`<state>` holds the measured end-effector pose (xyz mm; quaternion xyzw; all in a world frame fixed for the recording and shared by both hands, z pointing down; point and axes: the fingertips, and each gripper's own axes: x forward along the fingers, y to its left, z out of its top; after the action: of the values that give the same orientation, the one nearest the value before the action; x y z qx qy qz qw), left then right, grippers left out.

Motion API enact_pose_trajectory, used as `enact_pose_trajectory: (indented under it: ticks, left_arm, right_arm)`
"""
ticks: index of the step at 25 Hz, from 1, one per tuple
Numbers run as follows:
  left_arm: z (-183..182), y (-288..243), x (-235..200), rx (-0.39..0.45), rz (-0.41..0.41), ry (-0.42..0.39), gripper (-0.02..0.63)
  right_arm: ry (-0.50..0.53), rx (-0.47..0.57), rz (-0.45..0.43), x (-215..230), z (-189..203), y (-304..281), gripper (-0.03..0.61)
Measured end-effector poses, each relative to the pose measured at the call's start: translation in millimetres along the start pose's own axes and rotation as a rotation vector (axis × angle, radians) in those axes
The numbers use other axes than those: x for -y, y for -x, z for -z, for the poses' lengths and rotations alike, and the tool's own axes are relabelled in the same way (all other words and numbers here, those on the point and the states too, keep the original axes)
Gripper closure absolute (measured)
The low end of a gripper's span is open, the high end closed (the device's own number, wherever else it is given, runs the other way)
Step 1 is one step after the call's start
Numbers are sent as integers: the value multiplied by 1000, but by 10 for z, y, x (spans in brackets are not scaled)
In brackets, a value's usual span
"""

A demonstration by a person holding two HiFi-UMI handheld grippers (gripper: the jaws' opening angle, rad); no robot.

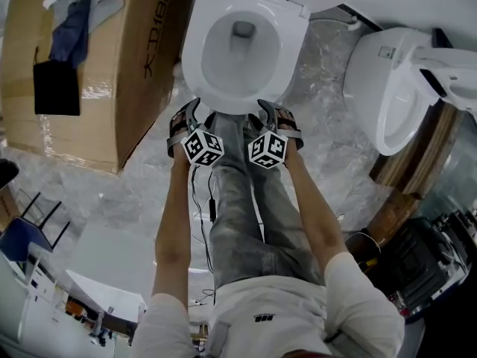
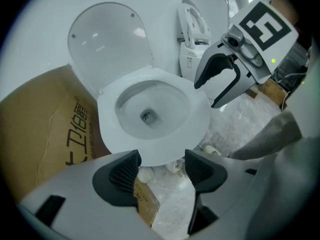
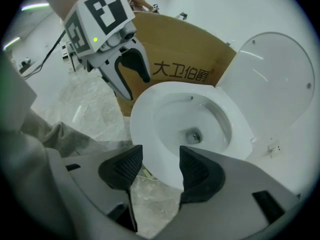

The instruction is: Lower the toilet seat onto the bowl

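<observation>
**Seat is looking down, lid is standing up**

The white oval plastic toilet seat (image 1: pixel 192 54) is lying flat on the white ceramic bowl (image 2: pixel 150 151) of the near toilet, so as far as these views show, the lowering is looking finished. What is standing upright at the far end is the white round lid (image 2: pixel 107 44), leaning back towards the tank.

The left gripper (image 1: pixel 186 118) and the right gripper (image 1: pixel 276 114) are hovering side by side just beside the near edge of the seat. Both are showing their jaws spread apart with nothing pinched. The seat's near edge is sitting beyond the pads, not pressed by them. What is left, I would judge, is only pulling the hands clear.

The head view is squashing the lid almost flat, while both gripper views are showing it plainly raised. The head view alone is giving the brown cardboard box (image 1: pixel 97 66) whole at the left. The second white toilet (image 1: pixel 387 95) is lying at the right, which the right gripper view is missing altogether.
</observation>
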<state>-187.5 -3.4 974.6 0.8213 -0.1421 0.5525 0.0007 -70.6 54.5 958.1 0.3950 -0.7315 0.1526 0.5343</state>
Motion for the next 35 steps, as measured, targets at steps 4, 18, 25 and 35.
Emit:
enact_pose_trajectory:
  ticks: [4, 18, 25, 35]
  left_arm:
    - [-245, 367, -134, 82, -25, 77, 329]
    - [-1484, 2074, -683, 387, -152, 270, 425]
    - [-1920, 2791, -712, 458, -188, 274, 434]
    - [-2354, 3592, -537, 492, -226, 319, 454]
  right_arm:
    - [-115, 70, 43, 220, -230, 336, 357]
    - [-353, 327, 240, 1135, -1027, 2096, 397]
    - [-387, 399, 298, 1377, -1225, 2915, 404]
    - [-423, 488, 322, 1501, -1317, 3794, 423]
